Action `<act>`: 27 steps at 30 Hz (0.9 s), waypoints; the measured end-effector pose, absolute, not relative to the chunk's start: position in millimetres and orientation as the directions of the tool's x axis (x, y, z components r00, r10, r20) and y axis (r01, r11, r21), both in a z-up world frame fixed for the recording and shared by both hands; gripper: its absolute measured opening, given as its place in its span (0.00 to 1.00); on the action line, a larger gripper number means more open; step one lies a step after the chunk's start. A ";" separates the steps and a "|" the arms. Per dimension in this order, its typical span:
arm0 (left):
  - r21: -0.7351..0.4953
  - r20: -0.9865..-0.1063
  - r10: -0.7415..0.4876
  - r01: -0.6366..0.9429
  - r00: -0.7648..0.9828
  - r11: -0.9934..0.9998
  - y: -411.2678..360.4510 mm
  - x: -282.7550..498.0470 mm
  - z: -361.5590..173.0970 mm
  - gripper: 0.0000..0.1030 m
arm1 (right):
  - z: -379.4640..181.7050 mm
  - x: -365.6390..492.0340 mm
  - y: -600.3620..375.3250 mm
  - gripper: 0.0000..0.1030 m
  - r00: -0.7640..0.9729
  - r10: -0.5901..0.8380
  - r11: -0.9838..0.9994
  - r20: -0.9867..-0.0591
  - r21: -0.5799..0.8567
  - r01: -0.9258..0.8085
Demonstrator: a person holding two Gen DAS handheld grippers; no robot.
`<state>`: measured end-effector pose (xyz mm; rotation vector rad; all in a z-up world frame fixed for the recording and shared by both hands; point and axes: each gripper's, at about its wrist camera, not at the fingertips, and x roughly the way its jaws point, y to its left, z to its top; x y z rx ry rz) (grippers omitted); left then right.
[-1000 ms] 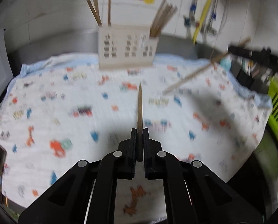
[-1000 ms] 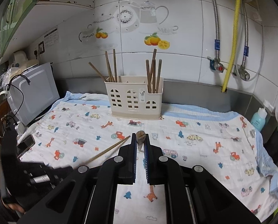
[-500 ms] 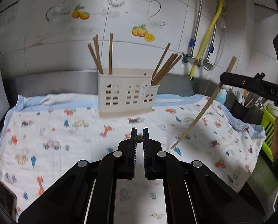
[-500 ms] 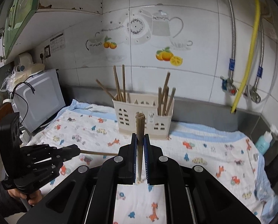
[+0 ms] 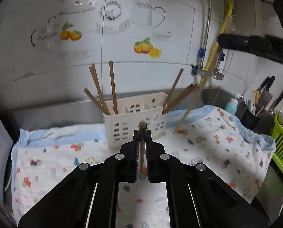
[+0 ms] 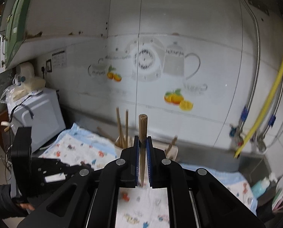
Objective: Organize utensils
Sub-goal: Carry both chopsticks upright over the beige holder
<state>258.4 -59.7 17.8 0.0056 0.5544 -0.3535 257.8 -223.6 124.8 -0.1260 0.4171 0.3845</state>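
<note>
My left gripper (image 5: 142, 133) is shut on a wooden chopstick (image 5: 142, 131), held upright just in front of the cream utensil holder (image 5: 135, 120). The holder stands at the back of the patterned cloth (image 5: 208, 148), with several chopsticks in its left compartment (image 5: 103, 93) and its right one (image 5: 177, 95). My right gripper (image 6: 142, 140) is shut on another chopstick (image 6: 143, 133), held upright and high above the holder (image 6: 171, 148). In the left wrist view that gripper (image 5: 255, 45) is at the upper right, its chopstick (image 5: 198, 93) hanging down beside the holder.
A microwave (image 6: 40, 114) stands at the left of the counter. A yellow hose (image 5: 217, 51) and metal pipes run down the tiled wall at the right. A blue bottle (image 5: 231, 104), a dark pot with knives (image 5: 255, 112) and a green rack (image 5: 280, 142) stand at the right.
Both grippers have risen and tilted up, each with its chopstick. The left one has come closer to the holder. The right one has lifted its chopstick above the holder's right side.
</note>
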 end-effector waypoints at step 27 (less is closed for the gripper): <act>0.048 -0.203 -0.270 0.285 0.941 0.957 -87.2 322.5 148.9 0.05 | 141.4 365.9 -230.2 0.07 0.923 0.270 0.962 -0.273 0.030 -0.273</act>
